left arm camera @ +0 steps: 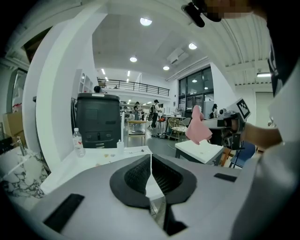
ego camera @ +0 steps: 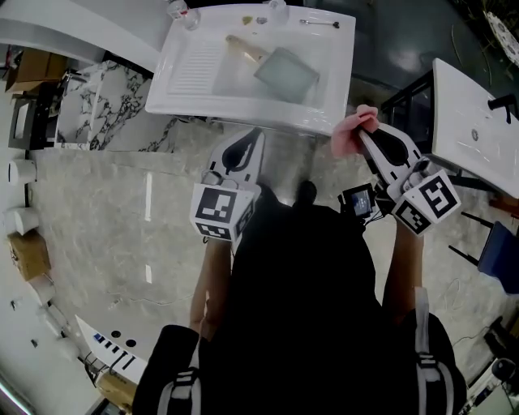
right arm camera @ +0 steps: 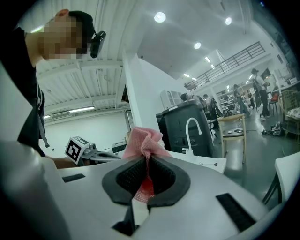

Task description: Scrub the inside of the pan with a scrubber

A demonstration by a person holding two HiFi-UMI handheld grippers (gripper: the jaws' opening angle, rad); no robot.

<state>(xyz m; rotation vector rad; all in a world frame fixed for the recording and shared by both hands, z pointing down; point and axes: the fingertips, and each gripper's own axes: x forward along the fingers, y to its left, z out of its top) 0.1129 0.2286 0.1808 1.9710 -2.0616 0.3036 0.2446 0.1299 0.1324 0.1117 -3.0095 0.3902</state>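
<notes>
A square grey-green pan point(ego camera: 285, 74) with a wooden handle point(ego camera: 244, 49) lies in the white sink point(ego camera: 188, 74) ahead of me. My left gripper point(ego camera: 253, 136) hovers just short of the sink's front edge, and its jaws point(left arm camera: 150, 158) are shut with nothing between them. Off to the right, beyond the sink's front corner, my right gripper point(ego camera: 366, 130) is shut on a pink mesh scrubber point(ego camera: 351, 133). The scrubber point(right arm camera: 146, 141) bunches up out of the right gripper's jaws point(right arm camera: 147, 161). In the left gripper view the scrubber point(left arm camera: 197, 128) hangs at the right. Neither gripper view shows the pan.
A clear bottle point(ego camera: 183, 13) and small items stand along the sink's back rim. A second white basin point(ego camera: 472, 121) stands at the right, with a blue chair point(ego camera: 499, 248) below it. A marble counter point(ego camera: 99, 97) and cardboard boxes point(ego camera: 29, 254) are on the left.
</notes>
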